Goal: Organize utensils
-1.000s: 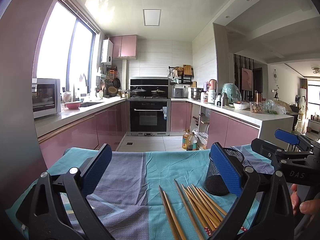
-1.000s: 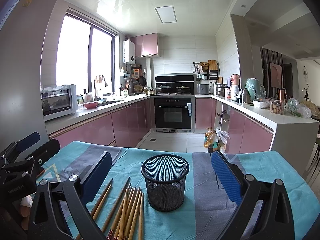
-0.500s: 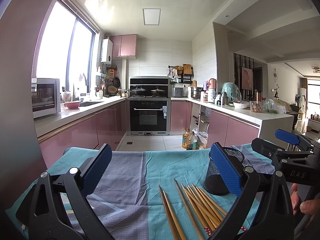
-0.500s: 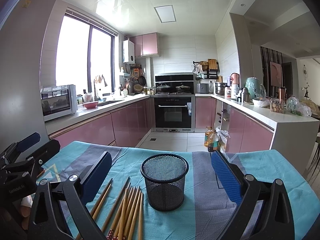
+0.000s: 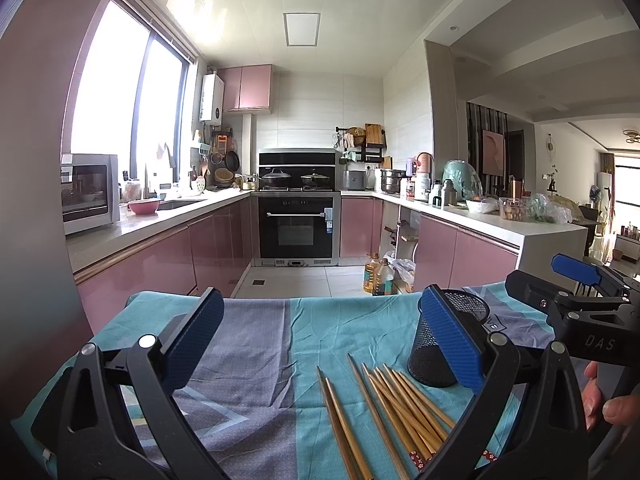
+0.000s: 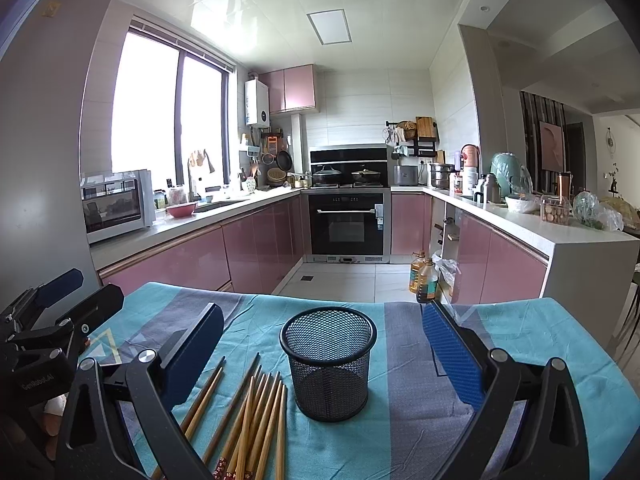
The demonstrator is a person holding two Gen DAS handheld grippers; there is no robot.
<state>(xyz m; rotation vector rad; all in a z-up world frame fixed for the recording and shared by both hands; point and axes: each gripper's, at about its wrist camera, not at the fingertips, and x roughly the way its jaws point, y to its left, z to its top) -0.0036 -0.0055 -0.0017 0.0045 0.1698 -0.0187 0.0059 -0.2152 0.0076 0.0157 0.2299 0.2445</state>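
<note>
Chopsticks (image 6: 248, 420) lie fanned on my cloth-covered bench (image 6: 404, 364), just left of the upright mesh cup (image 6: 329, 364). My left hand-held gripper (image 5: 320, 348) and right hand-held gripper (image 6: 324, 356) both gape wide, holding nothing.

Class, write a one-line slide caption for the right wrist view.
Open right hand-held gripper faces an empty mesh cup beside loose chopsticks on a teal cloth.
</note>
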